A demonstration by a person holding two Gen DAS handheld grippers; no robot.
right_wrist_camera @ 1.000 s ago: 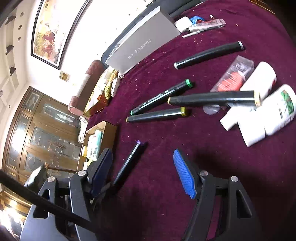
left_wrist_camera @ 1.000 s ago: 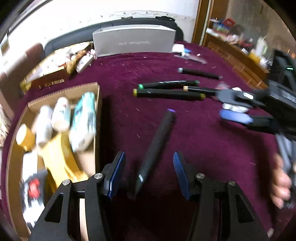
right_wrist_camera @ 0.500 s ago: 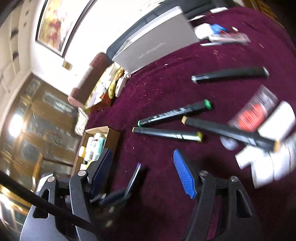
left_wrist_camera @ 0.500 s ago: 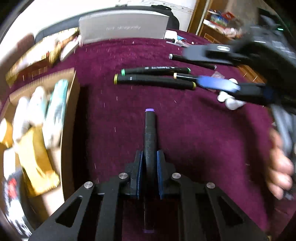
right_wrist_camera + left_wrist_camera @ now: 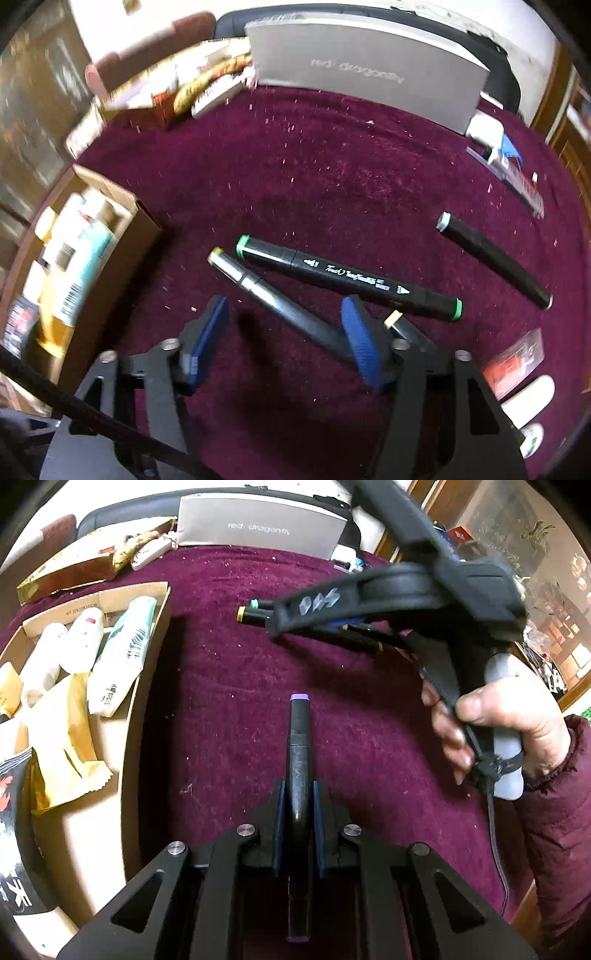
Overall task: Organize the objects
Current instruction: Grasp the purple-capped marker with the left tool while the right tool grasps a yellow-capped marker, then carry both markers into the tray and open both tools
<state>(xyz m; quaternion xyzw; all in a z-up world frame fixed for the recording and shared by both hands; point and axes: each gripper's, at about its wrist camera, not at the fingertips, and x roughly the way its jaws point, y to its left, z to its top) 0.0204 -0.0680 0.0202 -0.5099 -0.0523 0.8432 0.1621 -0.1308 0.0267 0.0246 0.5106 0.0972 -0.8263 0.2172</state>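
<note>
Above the dark red cloth (image 5: 229, 686), the left gripper (image 5: 298, 805) squeezes a purple-capped marker (image 5: 299, 738), while the right gripper (image 5: 284, 332) hangs wide open over the yellow-capped marker (image 5: 258, 288) beside the cardboard box (image 5: 122, 236).

Two wrist fisheyes, low over one maroon tablecloth (image 5: 229, 709), facing roughly the same way.

The left wrist view sits close above the cloth, looking along its own fingers toward the grey "red dragonfly" box (image 5: 258, 528) at 12 o'clock, with the cardboard box (image 5: 147, 657) at 9 o'clock and the right gripper (image 5: 332, 622) crossing at 1 o'clock. The right wrist view hangs near the cloth too, facing the same grey box (image 5: 365, 74) at 12 o'clock, the cardboard box (image 5: 122, 258) at 9 o'clock. Both share that box, the carton, and the green-capped marker (image 5: 347, 282) and yellow-capped marker (image 5: 266, 291), seen in the left view at 12 o'clock, far off.
</note>
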